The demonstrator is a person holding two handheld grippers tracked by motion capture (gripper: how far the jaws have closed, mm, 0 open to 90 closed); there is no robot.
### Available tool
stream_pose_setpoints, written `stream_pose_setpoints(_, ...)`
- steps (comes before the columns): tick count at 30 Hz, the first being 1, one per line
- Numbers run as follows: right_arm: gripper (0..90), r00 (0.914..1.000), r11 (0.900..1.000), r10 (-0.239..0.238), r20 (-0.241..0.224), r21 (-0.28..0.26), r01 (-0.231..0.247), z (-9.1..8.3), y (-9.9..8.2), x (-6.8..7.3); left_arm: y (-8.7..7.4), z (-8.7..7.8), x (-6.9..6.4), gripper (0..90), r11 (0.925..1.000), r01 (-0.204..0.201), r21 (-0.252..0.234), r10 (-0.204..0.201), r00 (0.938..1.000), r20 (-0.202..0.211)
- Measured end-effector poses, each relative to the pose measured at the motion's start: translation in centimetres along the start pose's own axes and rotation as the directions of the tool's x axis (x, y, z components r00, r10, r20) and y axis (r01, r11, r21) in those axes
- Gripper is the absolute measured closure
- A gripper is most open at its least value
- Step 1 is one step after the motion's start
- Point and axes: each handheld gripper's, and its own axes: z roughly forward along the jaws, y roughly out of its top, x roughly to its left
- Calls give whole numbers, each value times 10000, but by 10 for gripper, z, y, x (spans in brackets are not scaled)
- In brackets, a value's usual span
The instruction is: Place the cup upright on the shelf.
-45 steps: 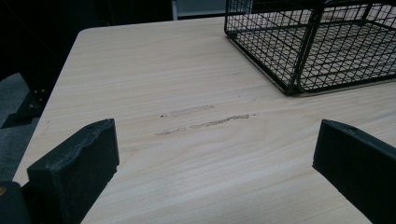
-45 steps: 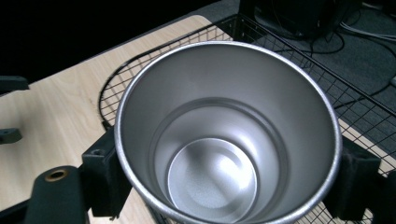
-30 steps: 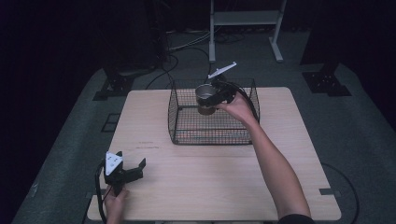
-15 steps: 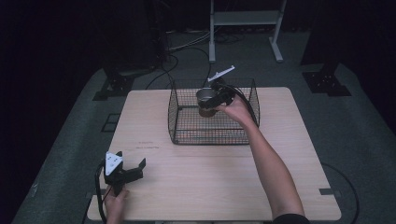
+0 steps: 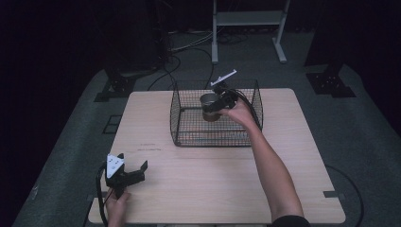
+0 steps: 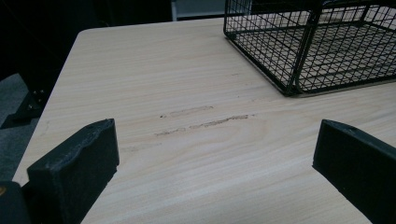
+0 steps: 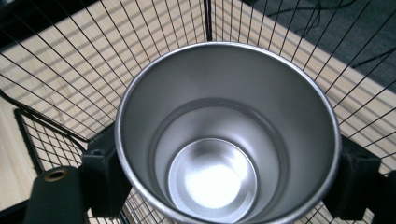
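Note:
A shiny metal cup hangs upright inside the black wire basket at the far middle of the wooden table. My right gripper is shut on it. In the right gripper view the jaws press on both sides of the cup, which is empty, with basket mesh all around. My left gripper rests near the table's front left corner, a hand on its grip. Its jaws stand wide open over bare wood, with nothing between them. The basket's near corner lies ahead of it.
The basket's walls stand close around the cup. A faint scuff mark lies on the wood ahead of the left gripper. Cables and a white stand sit on the dark floor beyond the table's far edge.
The right gripper has sunk with the cup, from about rim height down inside the basket. The left gripper has stayed where it was.

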Motion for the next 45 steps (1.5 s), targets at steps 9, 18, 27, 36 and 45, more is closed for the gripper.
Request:
stream_pose_setpoints(9, 177, 9999, 9984, 133, 63, 543, -136, 13, -10, -5, 0, 0, 0, 0, 10000, -22, 47, 22, 10000, 14)
stream_pose_setpoints(18, 177, 9995, 9957, 314, 70, 875, -319, 24, -17, -9, 0, 0, 0, 0, 10000, -29, 44, 29, 10000, 6)
stream_pose_setpoints(27, 176, 9997, 9905, 208, 160, 1355, -228, 38, -21, -8, 0, 0, 0, 0, 10000, 12, 2, -12, 10000, -8)
stream_pose_setpoints(36, 173, 9996, 9878, 152, 258, 1548, -190, 45, -22, -8, 0, 0, 1, 0, 10000, 22, 0, -22, 10000, 21)
stream_pose_setpoints(45, 158, 9995, 9871, 85, 302, 1595, -132, 42, -23, -8, 0, 0, 1, 0, 10000, -1, -14, 1, 10000, 30)
